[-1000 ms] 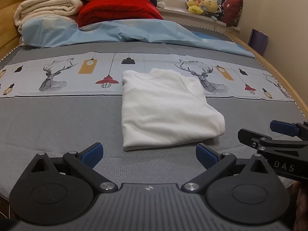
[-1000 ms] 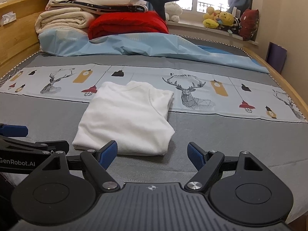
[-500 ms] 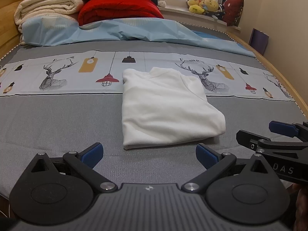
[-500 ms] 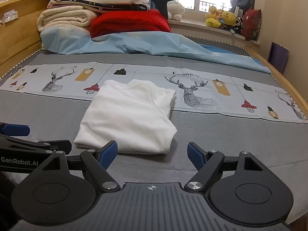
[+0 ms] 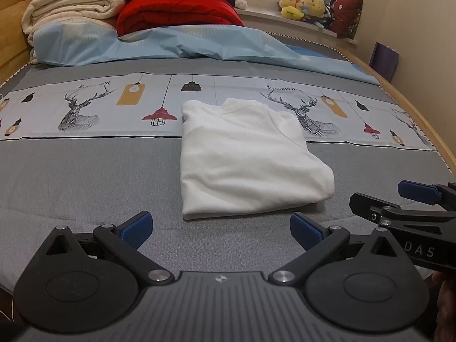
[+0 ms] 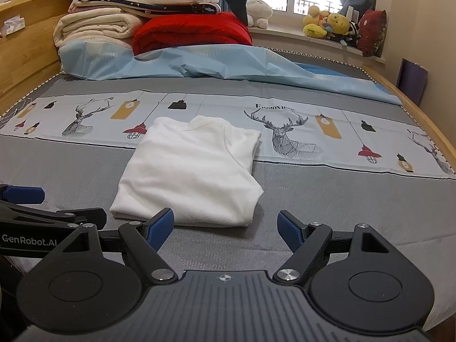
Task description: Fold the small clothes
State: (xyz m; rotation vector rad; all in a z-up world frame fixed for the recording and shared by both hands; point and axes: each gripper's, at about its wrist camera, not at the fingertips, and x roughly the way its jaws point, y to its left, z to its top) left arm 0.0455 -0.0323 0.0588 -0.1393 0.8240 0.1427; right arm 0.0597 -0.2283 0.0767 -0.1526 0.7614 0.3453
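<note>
A small white garment [image 5: 248, 159] lies folded into a flat rectangle on the grey bed cover [image 5: 85, 188]; it also shows in the right wrist view [image 6: 193, 173]. My left gripper [image 5: 221, 228] is open and empty, just short of the garment's near edge. My right gripper [image 6: 226, 229] is open and empty, also just short of the near edge, toward its right corner. Each gripper shows from the side in the other's view: the right one [image 5: 404, 199] and the left one [image 6: 25, 196].
A pale printed strip with deer and lamps [image 5: 85, 108] crosses the bed under the garment's far end. A light blue sheet [image 5: 185, 45], folded blankets [image 5: 71, 8] and a red quilt [image 5: 176, 11] lie beyond. Soft toys [image 5: 302, 5] sit on the windowsill. A wooden bed edge [image 5: 421, 119] runs on the right.
Both views have tilted down slightly, so the garment sits a little lower in frame. The garment itself has not moved and both grippers stay open.
</note>
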